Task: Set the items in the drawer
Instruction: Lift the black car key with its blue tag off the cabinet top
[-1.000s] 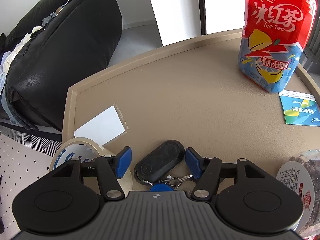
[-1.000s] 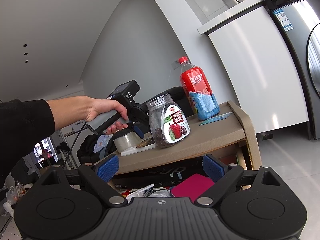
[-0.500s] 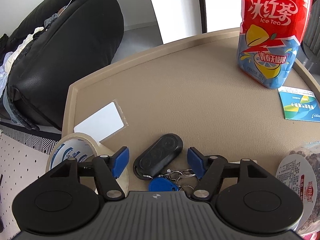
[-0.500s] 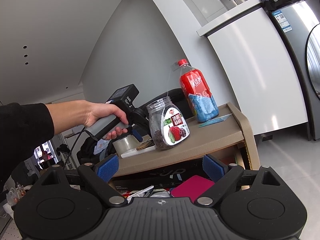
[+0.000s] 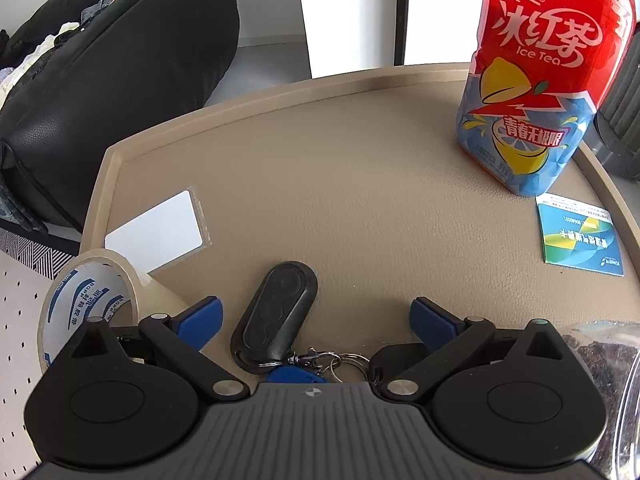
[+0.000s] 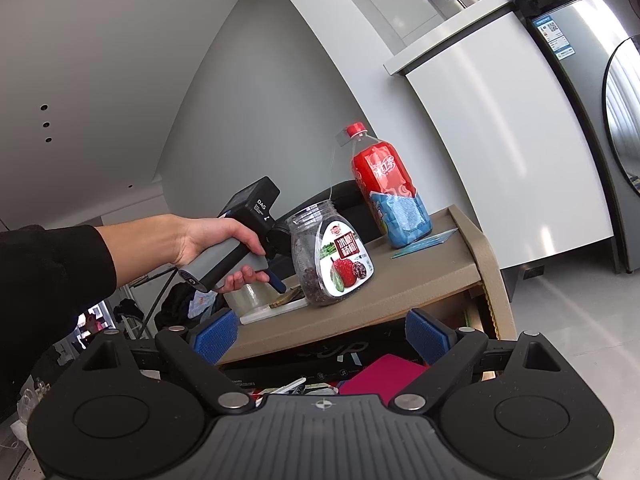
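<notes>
Beige, leather-textured tabletop (image 5: 360,200) with a raised rim carries everything awaiting the drawer. Nearest is the black oval key fob (image 5: 276,316) on its ring with a blue tag, lying flat between the spread blue-padded fingers of the left gripper (image 5: 316,314), touching neither. Around it sit a clear tape roll (image 5: 92,300), a white card (image 5: 156,232), a blue-green card (image 5: 576,238), a red-labelled ice tea bottle (image 5: 532,80) and a clear plastic jar of dried fruit (image 6: 330,256). Below, the right gripper (image 6: 320,336) hangs wide apart and empty over the open drawer (image 6: 380,372), already cluttered. By my judgement, little is done: every tabletop item remains to move.
</notes>
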Tool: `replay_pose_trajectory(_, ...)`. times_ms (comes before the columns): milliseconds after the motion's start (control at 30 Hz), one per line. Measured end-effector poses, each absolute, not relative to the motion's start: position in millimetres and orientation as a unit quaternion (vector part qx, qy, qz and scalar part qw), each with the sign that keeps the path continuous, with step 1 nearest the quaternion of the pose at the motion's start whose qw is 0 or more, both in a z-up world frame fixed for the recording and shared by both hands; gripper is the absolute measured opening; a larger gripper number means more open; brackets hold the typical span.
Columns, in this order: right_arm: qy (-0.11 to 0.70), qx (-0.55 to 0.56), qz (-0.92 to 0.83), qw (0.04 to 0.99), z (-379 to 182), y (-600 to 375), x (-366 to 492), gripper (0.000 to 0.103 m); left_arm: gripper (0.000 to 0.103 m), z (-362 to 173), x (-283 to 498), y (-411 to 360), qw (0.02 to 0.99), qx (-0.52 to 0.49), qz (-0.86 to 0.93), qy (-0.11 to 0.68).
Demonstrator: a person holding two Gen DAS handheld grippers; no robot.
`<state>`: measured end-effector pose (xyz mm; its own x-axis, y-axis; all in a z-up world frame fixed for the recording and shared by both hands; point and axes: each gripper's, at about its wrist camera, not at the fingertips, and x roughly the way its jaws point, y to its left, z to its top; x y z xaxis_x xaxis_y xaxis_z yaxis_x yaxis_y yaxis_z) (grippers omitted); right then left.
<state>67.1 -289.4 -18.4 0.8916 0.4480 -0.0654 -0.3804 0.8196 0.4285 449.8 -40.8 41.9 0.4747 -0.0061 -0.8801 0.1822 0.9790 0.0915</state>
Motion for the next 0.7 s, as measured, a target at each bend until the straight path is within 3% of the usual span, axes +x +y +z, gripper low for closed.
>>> replay_pose_trajectory(200,0.077,0.195,0.222,0.952,-16.2,-284.8,61.7,0.094,0.087,45.2,450.1,-44.1,0.85,0.073,-0.063,0.518)
replay_pose_trajectory(267,0.076,0.195,0.223,0.952,-16.0,-284.2,61.5,0.094,0.073,48.2,447.4,-43.1,0.849,0.081,-0.071,0.517)
replay_pose_trajectory(367,0.076,0.196,0.221,0.952,-15.4,-285.4,62.0,0.094,0.062,50.9,444.4,-38.9,0.845,0.085,-0.073,0.523)
replay_pose_trajectory(700,0.073,0.201,0.221,0.952,-13.6,-287.2,62.4,0.095,0.048,56.3,434.8,-30.7,0.847,0.091,-0.083,0.516)
